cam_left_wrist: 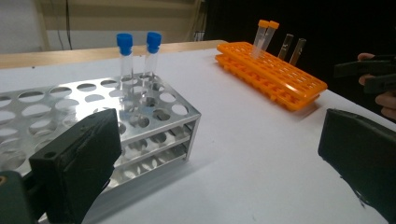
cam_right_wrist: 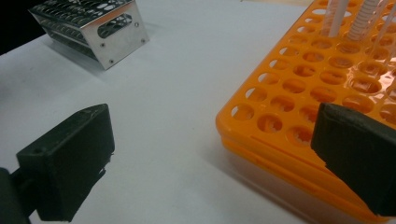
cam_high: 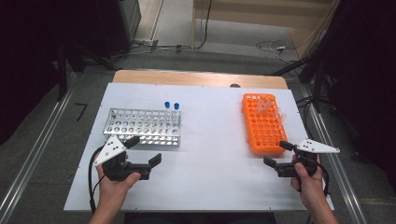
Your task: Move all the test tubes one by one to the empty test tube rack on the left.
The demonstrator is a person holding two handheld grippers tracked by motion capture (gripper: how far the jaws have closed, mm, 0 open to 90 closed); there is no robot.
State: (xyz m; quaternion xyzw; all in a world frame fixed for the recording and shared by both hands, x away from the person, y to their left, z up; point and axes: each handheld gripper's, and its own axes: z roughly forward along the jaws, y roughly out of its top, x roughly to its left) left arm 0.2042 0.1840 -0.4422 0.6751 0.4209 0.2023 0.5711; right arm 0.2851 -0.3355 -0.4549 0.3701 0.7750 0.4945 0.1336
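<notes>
A silver metal rack (cam_high: 140,122) stands on the left of the white board, with two blue-capped tubes (cam_high: 171,107) upright in its far right corner. On the right lies an orange rack (cam_high: 264,126) holding a few tubes (cam_high: 266,103) at its far end. My left gripper (cam_high: 144,150) is open just in front of the metal rack's near right corner (cam_left_wrist: 154,121), empty; the blue-capped tubes (cam_left_wrist: 138,56) rise beyond its jaws. My right gripper (cam_high: 278,154) is open at the orange rack's near edge (cam_right_wrist: 289,107), with nothing between its jaws.
The white board (cam_high: 210,158) covers a wooden table (cam_high: 196,77), with bare space between the two racks. Orange-capped tubes (cam_left_wrist: 265,35) and clear tubes (cam_left_wrist: 292,46) stand tilted in the orange rack. Cables lie on the floor beyond the table.
</notes>
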